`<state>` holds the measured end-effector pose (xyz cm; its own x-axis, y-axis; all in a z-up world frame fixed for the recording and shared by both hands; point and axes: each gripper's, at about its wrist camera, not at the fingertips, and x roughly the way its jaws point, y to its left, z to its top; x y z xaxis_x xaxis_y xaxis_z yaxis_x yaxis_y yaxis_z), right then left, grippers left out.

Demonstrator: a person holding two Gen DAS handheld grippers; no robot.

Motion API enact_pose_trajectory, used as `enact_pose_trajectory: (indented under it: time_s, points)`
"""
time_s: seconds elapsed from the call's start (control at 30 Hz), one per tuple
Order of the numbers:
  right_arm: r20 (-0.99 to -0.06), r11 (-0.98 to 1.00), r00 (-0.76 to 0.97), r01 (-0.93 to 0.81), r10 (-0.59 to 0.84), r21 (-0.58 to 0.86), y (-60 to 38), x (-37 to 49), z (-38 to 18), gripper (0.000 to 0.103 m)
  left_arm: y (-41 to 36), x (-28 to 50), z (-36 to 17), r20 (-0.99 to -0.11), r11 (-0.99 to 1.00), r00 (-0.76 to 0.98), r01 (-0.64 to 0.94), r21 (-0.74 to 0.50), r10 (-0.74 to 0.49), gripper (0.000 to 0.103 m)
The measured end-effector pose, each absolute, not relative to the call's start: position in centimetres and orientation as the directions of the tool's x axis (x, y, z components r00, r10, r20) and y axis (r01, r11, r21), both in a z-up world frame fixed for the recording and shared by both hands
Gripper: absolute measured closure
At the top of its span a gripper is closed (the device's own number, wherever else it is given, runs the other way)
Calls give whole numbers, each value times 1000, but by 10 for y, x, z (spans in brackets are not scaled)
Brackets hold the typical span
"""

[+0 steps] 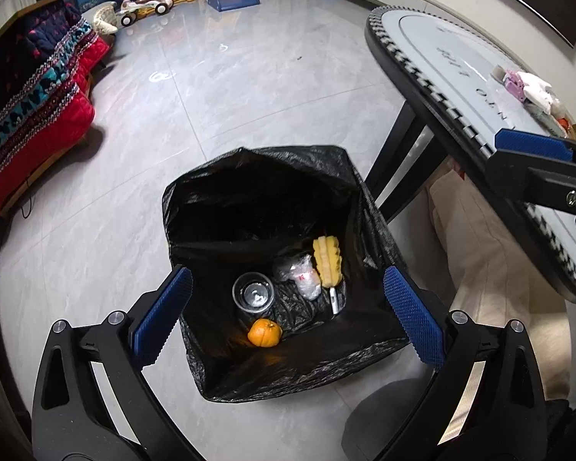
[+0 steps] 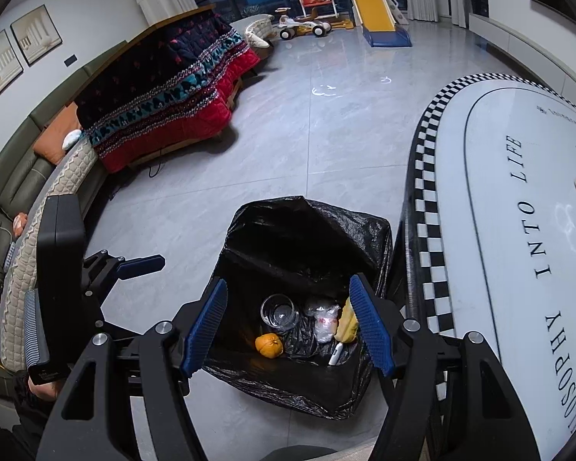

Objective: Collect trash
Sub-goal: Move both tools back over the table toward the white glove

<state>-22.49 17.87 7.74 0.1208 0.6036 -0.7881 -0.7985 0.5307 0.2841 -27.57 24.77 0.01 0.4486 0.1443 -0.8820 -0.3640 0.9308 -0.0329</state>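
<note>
The right gripper (image 2: 288, 324) stands released and empty over the bin; the left gripper (image 1: 288, 307) likewise, jaws spread. Lower centre of frame, the black-lined trash bin (image 2: 272, 388) holds an orange (image 2: 269, 344), a clear cup (image 2: 279, 311), a crumpled plastic wrapper (image 2: 325, 322). Judged step: drop completed; next move calls for reaching the table (image 2: 480, 199) at right for remaining litter (image 1: 526, 88).

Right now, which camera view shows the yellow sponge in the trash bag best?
The left wrist view: the yellow sponge lies fully visible inside the trash bag, ridges and all. In the right wrist view the right gripper's fingers cover part of it, leaving only a yellow sliver.
</note>
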Motion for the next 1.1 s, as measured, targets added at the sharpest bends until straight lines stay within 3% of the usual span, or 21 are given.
enact_pose_trajectory:
  time_s: [0.4, 1.1]
  points:
    - [-748, 646, 257, -709, 611, 284, 94, -166, 99, 33, 190, -196, 34, -855, 970, 514, -231, -71, 60, 6]
    - [-738, 873, 492, -402, 461, 277, -75, -32, 96, 33, 50, -38, 52, -842, 996, 531, 52, -77, -93, 6]
